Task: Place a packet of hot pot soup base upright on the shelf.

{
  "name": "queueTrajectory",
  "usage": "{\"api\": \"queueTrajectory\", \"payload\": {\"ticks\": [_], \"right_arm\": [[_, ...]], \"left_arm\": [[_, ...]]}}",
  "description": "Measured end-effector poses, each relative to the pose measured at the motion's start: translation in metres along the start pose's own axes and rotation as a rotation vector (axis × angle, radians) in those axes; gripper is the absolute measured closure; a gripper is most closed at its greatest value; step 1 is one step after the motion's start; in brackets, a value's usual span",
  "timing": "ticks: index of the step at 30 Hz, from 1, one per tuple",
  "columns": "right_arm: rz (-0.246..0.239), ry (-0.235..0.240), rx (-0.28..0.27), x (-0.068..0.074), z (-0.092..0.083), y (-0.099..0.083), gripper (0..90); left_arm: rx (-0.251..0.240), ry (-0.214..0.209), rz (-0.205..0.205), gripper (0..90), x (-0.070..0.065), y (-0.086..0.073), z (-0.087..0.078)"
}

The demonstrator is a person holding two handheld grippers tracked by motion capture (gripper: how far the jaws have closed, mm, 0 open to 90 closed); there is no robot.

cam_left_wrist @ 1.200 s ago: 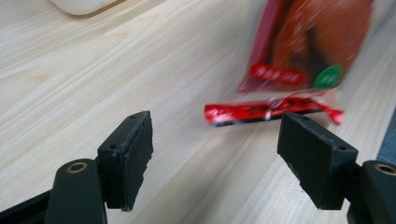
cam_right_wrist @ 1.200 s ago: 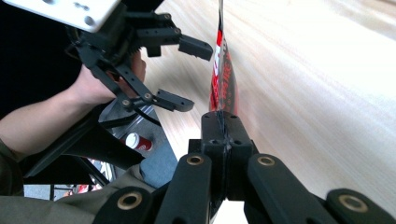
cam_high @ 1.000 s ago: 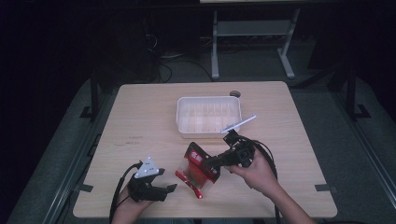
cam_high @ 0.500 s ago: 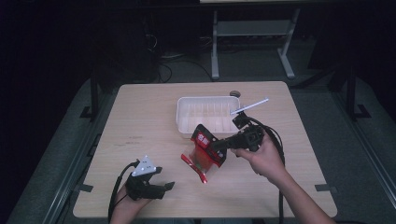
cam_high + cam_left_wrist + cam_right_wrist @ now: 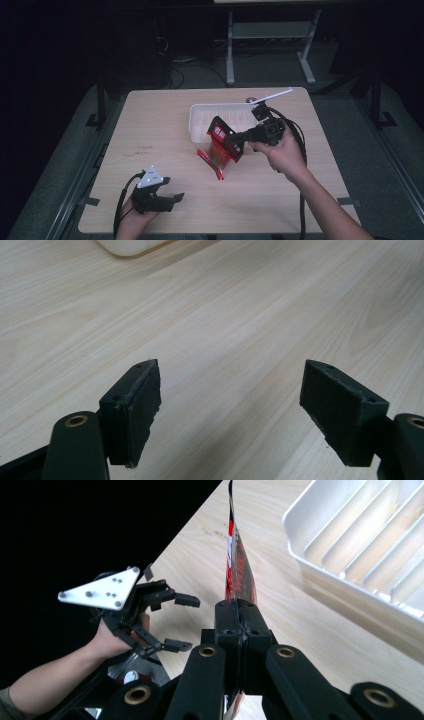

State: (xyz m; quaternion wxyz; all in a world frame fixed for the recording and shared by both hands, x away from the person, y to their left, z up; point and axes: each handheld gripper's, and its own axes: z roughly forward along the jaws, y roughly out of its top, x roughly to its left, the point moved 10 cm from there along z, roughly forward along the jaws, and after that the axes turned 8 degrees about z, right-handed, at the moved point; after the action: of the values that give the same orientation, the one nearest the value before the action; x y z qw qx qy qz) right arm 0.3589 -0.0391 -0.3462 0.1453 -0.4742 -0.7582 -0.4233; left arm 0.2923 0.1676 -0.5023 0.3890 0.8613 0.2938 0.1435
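While the right hand-held gripper [image 5: 239, 144] pinches the red snack packet [image 5: 218, 151] by one edge, jaws fully closed, the packet hangs just short of the white ribbed tray [image 5: 201, 118]. Thin film could slip free or snag the tray's rim. Well apart, the left hand-held gripper [image 5: 169, 197] rests wide open and empty on the table [image 5: 150, 130].

High view was dim overall: only the table [image 5: 150, 130] was lit, from above, and the room around it fell to near black with soft, faint shadows under the hands. Left gripper view was bright and even, wood grain sharp mid-frame, its own near jaws slightly soft, a broad shadow at top right. Right gripper view had hard contrast: the white tray [image 5: 360, 550] was close to blown out, the background pure black, the near jaws a bit soft, straight lines bowed toward the edges.
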Motion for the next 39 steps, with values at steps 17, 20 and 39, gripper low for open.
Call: {"api": "queueTrajectory", "payload": {"ticks": [17, 20, 39], "right_arm": [[0.064, -0.043, -0.052, -0.017, -0.005, 0.033, 88.7], [0.071, -0.063, -0.067, -0.02, -0.008, 0.04, 88.7], [0.112, -0.181, -0.146, -0.042, -0.009, 0.09, 88.7]], "left_arm": [[-0.018, 0.022, -0.01, 24.1, 0.007, 0.001, -0.006], [-0.022, 0.024, -0.008, 24.2, 0.007, 0.002, -0.006], [-0.024, 0.03, -0.01, 24.2, 0.008, 0.001, -0.008]]}}
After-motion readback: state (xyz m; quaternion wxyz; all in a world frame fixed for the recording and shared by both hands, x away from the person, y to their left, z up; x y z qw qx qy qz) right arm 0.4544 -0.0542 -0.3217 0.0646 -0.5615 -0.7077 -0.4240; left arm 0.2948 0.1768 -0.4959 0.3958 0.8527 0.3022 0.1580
